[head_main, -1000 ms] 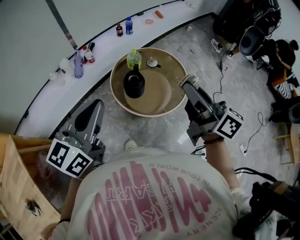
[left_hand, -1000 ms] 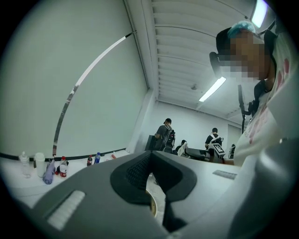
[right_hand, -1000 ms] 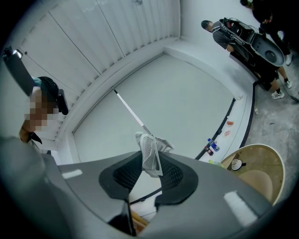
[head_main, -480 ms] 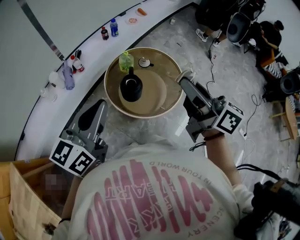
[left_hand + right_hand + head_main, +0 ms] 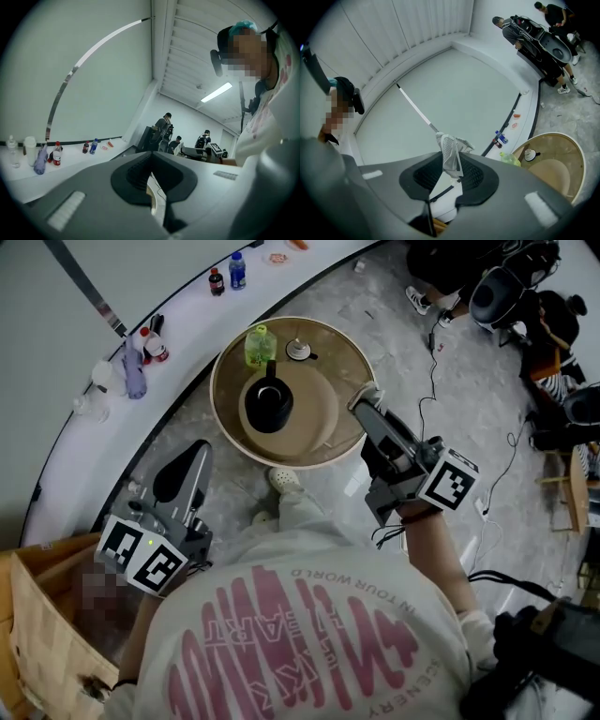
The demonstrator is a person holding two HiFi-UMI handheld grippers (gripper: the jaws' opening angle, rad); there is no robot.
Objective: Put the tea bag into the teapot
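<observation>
A black teapot (image 5: 269, 409) stands open on the round tan table (image 5: 337, 432), its lid (image 5: 298, 352) lying apart beside a green bottle (image 5: 257, 345). My right gripper (image 5: 364, 397) reaches level over the table's right rim, shut on a white mesh tea bag (image 5: 450, 152) that sticks up from between the pads. The same lid (image 5: 529, 154) shows in the right gripper view, but the teapot is hidden behind the jaw there. My left gripper (image 5: 194, 454) hangs over the floor, below and left of the table, jaws closed together with nothing in them (image 5: 151, 157).
A curved white ledge (image 5: 112, 427) behind the table carries several bottles (image 5: 141, 351). People and equipment (image 5: 525, 296) crowd the far right, with cables on the floor. A woven basket (image 5: 37, 624) stands at lower left. The wearer's shoe (image 5: 283, 480) is near the table.
Both grippers have moved closer to the table and lower. The right gripper's tip now overlaps the table's rim, still holding the tea bag. A shoe has stepped into view.
</observation>
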